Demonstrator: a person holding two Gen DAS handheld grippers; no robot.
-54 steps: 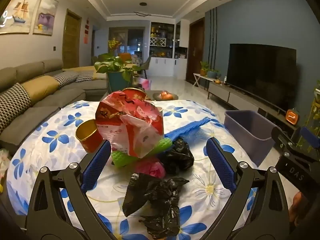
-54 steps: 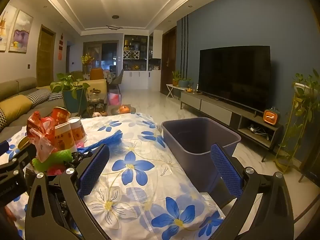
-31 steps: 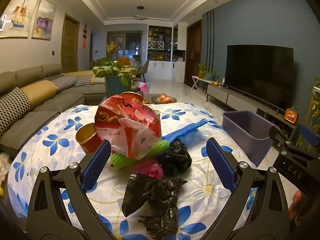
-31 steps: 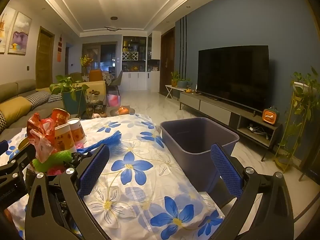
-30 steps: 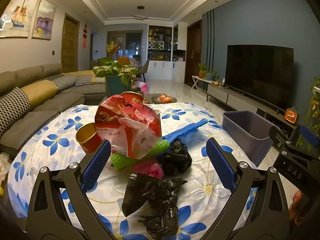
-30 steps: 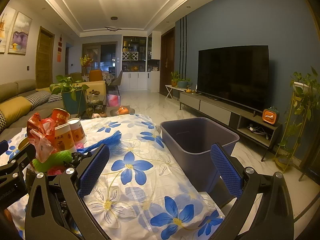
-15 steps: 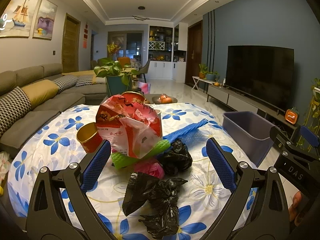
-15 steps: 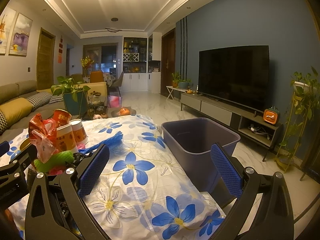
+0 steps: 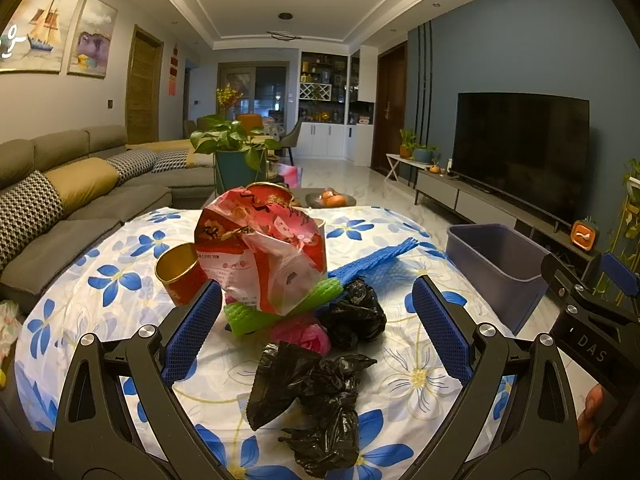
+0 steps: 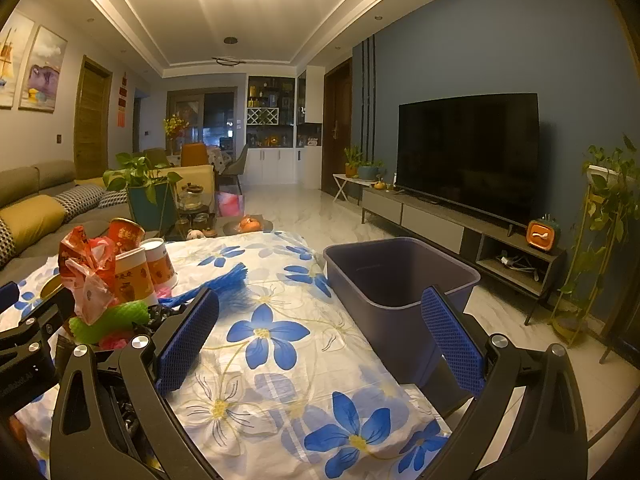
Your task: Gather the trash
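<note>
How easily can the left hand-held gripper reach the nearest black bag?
Probably yes: the left hand-held gripper is open and the black bag lies just ahead between its fingers, nothing covering it.

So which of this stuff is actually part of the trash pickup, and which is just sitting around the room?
Part of the job:
- black bags
- red snack wrapper
- green foam net
- blue foam net
- paper cups
- purple bin
- both open tongs, left and right

Just lying about:
- television
- sofa
- potted plant
- fruit dish
</note>
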